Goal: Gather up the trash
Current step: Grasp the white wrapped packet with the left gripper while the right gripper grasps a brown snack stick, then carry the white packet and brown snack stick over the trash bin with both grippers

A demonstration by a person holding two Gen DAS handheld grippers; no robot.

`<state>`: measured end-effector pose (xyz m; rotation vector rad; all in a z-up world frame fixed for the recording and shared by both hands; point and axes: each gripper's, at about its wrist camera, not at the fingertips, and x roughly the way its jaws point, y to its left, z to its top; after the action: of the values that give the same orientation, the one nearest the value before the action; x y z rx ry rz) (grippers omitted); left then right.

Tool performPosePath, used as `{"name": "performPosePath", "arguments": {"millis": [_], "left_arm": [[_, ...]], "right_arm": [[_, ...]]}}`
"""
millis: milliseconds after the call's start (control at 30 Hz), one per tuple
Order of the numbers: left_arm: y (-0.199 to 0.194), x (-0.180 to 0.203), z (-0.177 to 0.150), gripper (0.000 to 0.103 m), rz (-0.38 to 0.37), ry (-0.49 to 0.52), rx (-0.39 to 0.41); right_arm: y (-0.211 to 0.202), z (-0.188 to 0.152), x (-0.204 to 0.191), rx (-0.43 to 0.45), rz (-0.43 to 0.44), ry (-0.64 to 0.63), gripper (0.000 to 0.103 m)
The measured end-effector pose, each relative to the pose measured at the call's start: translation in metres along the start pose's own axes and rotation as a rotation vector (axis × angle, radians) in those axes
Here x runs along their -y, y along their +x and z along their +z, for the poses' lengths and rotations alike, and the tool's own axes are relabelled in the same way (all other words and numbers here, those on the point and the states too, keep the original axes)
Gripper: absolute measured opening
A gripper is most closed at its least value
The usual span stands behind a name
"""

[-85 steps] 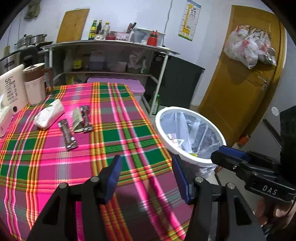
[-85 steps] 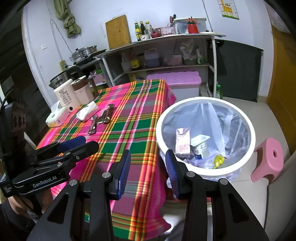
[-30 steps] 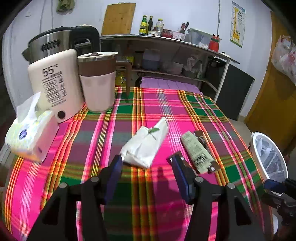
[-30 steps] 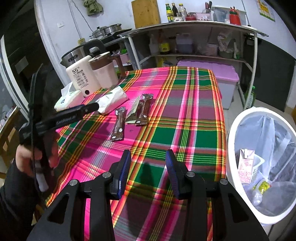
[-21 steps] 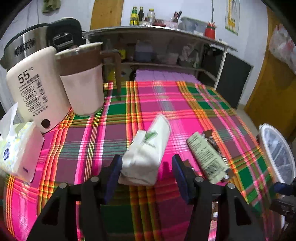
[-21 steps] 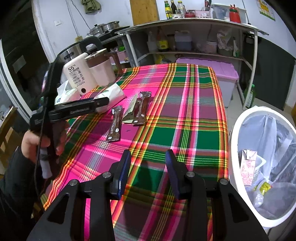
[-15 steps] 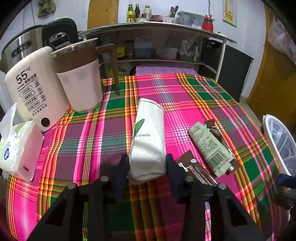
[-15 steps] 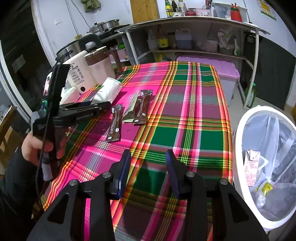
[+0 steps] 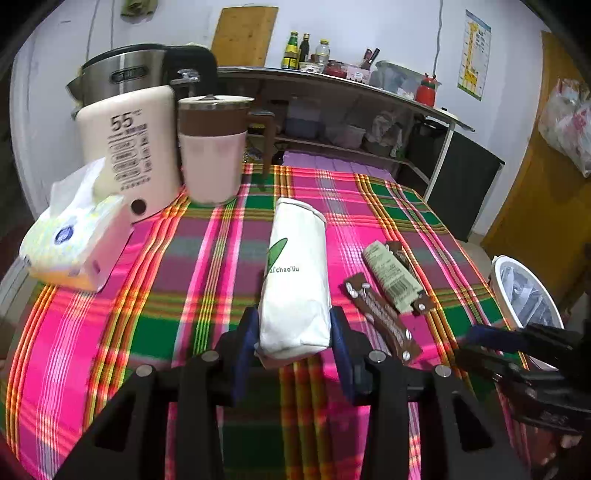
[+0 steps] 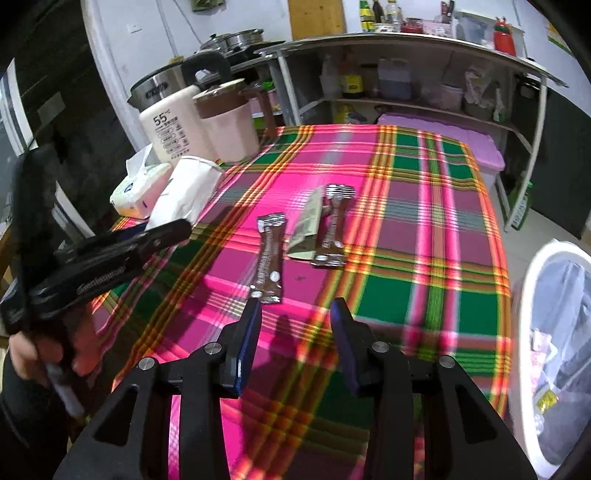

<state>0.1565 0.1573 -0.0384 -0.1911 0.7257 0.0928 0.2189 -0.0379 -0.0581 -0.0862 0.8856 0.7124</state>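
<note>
White packet (image 9: 295, 295) sits clamped between the left tool (image 9: 293, 345) fingers — right tool (image 10: 295, 325) gapes empty.

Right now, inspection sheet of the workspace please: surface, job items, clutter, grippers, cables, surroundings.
Surface: table under a plaid tablecloth.
Job's things: white pouch between the left gripper's fingers; brown wrapper lies alone; green packet overlaps a second brown wrapper; white trash bin off the table's right edge, trash inside.
Clutter: tissue pack, cream kettle, pink jug, steel pot.
Grippers: left gripper shut on the pouch; right gripper open, empty, above the cloth near the lone wrapper.
Cables: one down the back wall.
Surroundings: shelf unit, purple bin, wooden door.
</note>
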Motion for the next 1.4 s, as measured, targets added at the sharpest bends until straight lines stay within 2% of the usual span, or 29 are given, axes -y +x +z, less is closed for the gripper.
{"name": "performPosePath", "arguments": {"millis": [333,467,533,633,1067,1400], "left_arm": [[-0.009,-0.014,-0.013,0.041,0.004,-0.048,-0.008],[-0.012,-0.014,-0.015,0.041,0.001,-0.052,-0.005],[-0.013,-0.014,-0.017,0.041,0.0,-0.05,-0.005],[-0.013,-0.011,-0.019,0.041,-0.002,-0.046,-0.008],[-0.033,0.012,-0.033,0.041,-0.027,-0.043,-0.011],[-0.048,0.054,-0.041,0.041,-0.09,0.005,-0.019]], "right_arm": [[0.042,0.012,-0.021,-0.052,-0.009,-0.065,0.039],[0.053,0.016,-0.025,-0.063,-0.036,-0.09,0.034],[0.054,0.017,-0.027,-0.063,-0.055,-0.11,0.028],[0.052,0.015,-0.029,-0.062,-0.058,-0.123,0.027],[-0.003,-0.011,-0.022,0.006,-0.015,-0.08,0.027],[-0.057,-0.034,0.001,0.066,-0.044,-0.002,0.027]]}}
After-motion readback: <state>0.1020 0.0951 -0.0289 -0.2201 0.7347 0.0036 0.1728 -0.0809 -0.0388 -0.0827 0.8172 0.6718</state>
